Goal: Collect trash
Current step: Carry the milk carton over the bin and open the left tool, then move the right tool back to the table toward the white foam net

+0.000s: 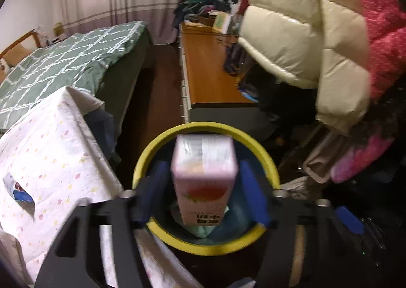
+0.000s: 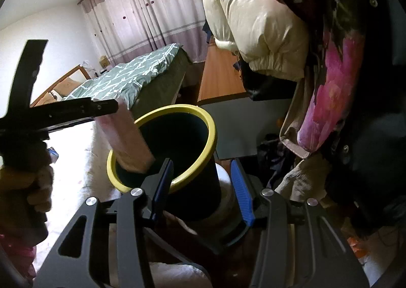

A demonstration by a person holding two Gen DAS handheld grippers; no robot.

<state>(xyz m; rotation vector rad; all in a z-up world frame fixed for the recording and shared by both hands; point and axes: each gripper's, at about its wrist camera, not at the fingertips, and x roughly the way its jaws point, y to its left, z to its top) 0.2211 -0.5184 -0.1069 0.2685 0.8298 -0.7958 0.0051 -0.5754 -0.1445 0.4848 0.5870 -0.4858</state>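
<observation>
A pink drink carton point(image 1: 204, 176) with a peach picture hangs between the blue fingers of my left gripper point(image 1: 203, 184), right over the mouth of a dark bin with a yellow rim point(image 1: 142, 161). The fingers stand apart from the carton's sides, so the jaws look open. Pale crumpled trash point(image 1: 203, 229) lies inside the bin. In the right wrist view the carton point(image 2: 127, 140) dips slanted into the bin point(image 2: 203, 120), under the left gripper point(image 2: 101, 107). My right gripper point(image 2: 203, 186) is open around the bin's near wall.
A white spotted blanket point(image 1: 50, 156) lies left of the bin. A bed with a green quilt point(image 1: 71, 59) is behind. A wooden cabinet top point(image 1: 208, 69) runs back on the right. Puffy cream and pink jackets point(image 1: 317, 34) hang close on the right.
</observation>
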